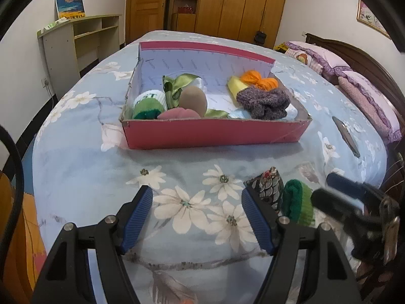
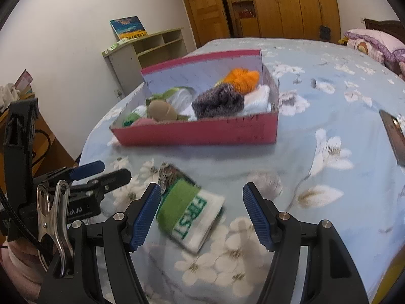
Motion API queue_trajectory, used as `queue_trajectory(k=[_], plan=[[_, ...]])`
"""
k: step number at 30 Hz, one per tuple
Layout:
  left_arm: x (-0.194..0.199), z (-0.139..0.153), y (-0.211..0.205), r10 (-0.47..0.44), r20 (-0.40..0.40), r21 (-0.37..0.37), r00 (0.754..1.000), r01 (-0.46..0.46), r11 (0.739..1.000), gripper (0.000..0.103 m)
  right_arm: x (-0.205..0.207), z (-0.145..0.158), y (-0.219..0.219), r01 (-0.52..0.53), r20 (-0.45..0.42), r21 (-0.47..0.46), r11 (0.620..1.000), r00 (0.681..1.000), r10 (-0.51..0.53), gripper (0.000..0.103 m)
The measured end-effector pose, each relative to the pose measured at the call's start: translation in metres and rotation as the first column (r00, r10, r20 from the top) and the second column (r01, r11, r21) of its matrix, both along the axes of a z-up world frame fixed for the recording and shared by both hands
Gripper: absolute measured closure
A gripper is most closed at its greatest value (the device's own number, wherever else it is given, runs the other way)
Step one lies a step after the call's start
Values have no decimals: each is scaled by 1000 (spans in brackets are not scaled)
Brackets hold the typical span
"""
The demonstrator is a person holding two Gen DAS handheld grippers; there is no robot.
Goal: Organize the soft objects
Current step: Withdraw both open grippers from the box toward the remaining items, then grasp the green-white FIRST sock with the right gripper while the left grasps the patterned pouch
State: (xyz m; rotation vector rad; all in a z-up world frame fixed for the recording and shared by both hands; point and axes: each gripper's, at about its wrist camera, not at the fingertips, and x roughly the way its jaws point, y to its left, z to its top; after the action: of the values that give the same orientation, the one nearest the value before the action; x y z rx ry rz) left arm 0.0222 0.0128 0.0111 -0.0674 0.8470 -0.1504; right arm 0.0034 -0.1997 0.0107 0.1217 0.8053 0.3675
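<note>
A pink cardboard box [image 1: 215, 133] sits on the floral bedspread [image 1: 76, 157] and holds several soft things: a purple knit item [image 1: 264, 101], orange yarn [image 1: 258, 78], a tan ball [image 1: 193, 97], green ribbon [image 1: 182, 82] and a green-white sock [image 1: 148, 103]. The box also shows in the right wrist view [image 2: 202, 130]. My left gripper [image 1: 197, 217] is open and empty above the bedspread. A patterned fabric piece [image 1: 268, 186] and a green-white sock [image 1: 298, 204] lie just right of it. My right gripper [image 2: 202, 217] is open around that "FIRST" sock [image 2: 189, 215], not touching; the patterned piece [image 2: 169, 174] lies behind it.
A dark phone [image 1: 346, 136] lies on the bed to the right, also in the right wrist view [image 2: 395, 136]. Purple pillows [image 1: 367, 96] lie at the headboard. A shelf unit [image 1: 81, 40] and wooden wardrobes [image 1: 227, 2] stand beyond the bed.
</note>
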Motion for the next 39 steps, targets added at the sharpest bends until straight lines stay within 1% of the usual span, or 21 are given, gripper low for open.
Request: queue_trajectory(k=[5, 9, 13, 14, 16, 18, 21, 24, 27, 34, 39], plan=[[-4, 0, 3, -1, 7, 6, 1000, 1, 1000, 27, -4, -11, 8, 1, -39, -12, 1000, 999, -2, 34], [-6, -3, 4, -14, 7, 24, 1000, 14, 1000, 27, 0, -20, 13, 11, -92, -7, 1000, 996, -11, 34], [-5, -6, 8, -9, -5, 12, 1000, 9, 1000, 27, 2, -25, 21, 4, -110, -29, 1000, 994, -8, 34], [-5, -7, 9, -5, -6, 11, 1000, 5, 1000, 27, 2, -25, 21, 5, -110, -31, 1000, 994, -8, 36], [-4, -7, 10, -1, -4, 8, 1000, 1, 1000, 27, 1, -26, 20, 8, -110, -27, 1000, 994, -11, 44], [-4, -7, 9, -1, -5, 11, 1000, 1, 1000, 27, 1, -27, 17, 9, -107, -9, 1000, 994, -10, 46], [-4, -7, 7, -7, -6, 17, 1000, 8, 1000, 27, 1, -26, 10, 12, -107, 20, 1000, 994, -9, 51], [-4, -7, 3, -16, -4, 20, 1000, 16, 1000, 27, -1, -22, 8, 17, -80, 2, 1000, 997, -17, 58], [-4, -6, -3, -29, -4, 17, 1000, 29, 999, 27, -1, -18, 4, 21, -57, -9, 1000, 998, -22, 59], [-4, -5, -24, -90, 1, -29, 996, 90, 996, 27, 3, -11, -15, 46, -50, 9, 999, 998, -45, 59], [1, -6, -47, -127, 11, -27, 992, 128, 991, 27, 6, -6, -24, 45, -27, -26, 999, 999, -46, 59]])
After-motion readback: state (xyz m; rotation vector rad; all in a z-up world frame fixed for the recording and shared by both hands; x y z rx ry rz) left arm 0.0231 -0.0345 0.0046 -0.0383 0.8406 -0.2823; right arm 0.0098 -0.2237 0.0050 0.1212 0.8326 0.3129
